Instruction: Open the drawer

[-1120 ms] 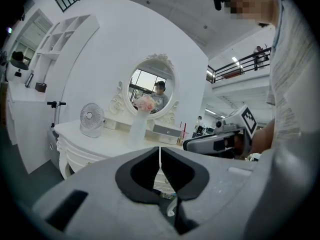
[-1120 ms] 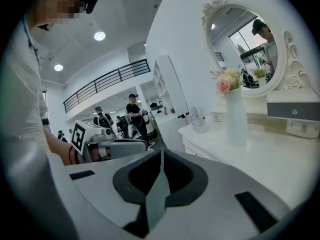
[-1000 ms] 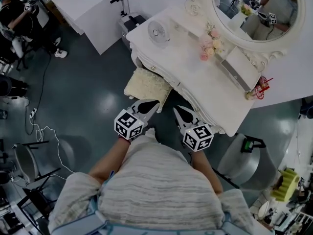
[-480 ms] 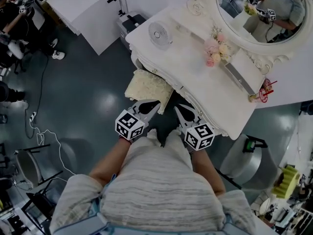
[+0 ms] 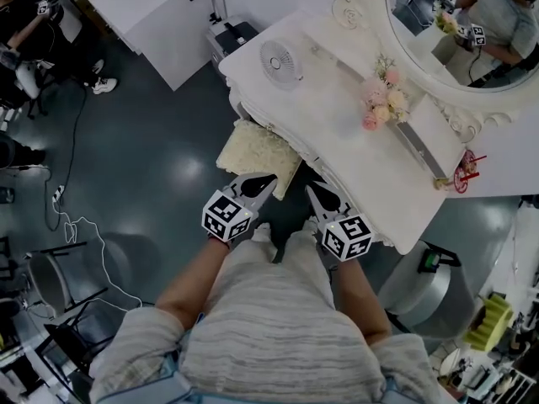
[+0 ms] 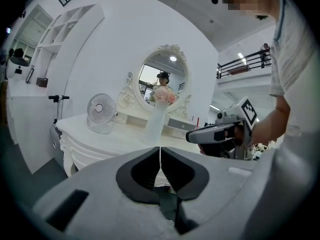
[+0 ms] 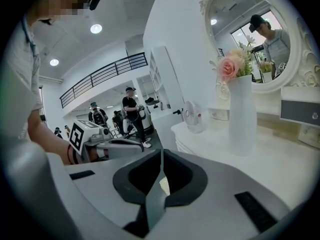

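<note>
Both grippers closed and empty, short of the white table [image 5: 324, 108].
The small grey-fronted drawer [image 5: 417, 148] sits under the mirror [image 5: 455, 40], upper right, well apart from the left gripper [image 5: 266, 180] and right gripper [image 5: 313, 190]. Table edge just ahead, cushion [image 5: 253, 146] upper left of them, open floor [image 5: 152, 141] at left.

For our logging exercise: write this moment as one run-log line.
left gripper: shut, empty | right gripper: shut, empty | dressing table: ahead, untouched | stage: before contact
</note>
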The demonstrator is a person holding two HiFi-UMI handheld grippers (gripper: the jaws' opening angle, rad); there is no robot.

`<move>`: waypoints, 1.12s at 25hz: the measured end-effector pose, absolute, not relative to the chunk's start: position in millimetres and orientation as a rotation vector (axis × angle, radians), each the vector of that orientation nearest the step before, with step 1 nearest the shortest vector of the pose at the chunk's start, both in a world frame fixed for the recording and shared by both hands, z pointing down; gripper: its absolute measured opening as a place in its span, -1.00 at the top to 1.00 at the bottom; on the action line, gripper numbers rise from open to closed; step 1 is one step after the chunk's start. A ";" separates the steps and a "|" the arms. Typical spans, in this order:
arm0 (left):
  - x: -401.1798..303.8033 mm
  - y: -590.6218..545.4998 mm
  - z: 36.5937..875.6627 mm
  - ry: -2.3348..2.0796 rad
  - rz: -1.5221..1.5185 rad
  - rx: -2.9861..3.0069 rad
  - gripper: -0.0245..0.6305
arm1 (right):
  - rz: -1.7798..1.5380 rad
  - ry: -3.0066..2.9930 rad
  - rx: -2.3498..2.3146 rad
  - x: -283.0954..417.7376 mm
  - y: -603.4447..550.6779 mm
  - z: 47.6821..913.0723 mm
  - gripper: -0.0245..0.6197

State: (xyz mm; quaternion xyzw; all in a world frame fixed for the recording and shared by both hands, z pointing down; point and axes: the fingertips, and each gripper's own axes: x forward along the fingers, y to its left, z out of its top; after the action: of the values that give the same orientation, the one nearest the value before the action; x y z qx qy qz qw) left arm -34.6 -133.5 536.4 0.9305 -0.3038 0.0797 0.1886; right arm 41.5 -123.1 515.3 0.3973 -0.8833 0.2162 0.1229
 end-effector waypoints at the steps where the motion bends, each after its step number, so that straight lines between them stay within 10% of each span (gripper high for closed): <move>1: -34.7 -137.4 540.5 -0.863 0.238 2.615 0.88 | 0.634 -2.576 1.154 41.8 -125.4 518.0 0.89; 28: -36.5 -206.4 601.4 -0.990 0.427 2.552 0.51 | 0.647 -2.562 1.145 56.9 -152.5 538.9 0.89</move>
State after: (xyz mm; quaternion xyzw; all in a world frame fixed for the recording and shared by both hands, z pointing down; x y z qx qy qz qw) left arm -36.5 -206.4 601.4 0.9053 -0.3514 0.1515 0.1846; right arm 56.9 -152.5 538.9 0.3941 -0.8821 0.2226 0.1307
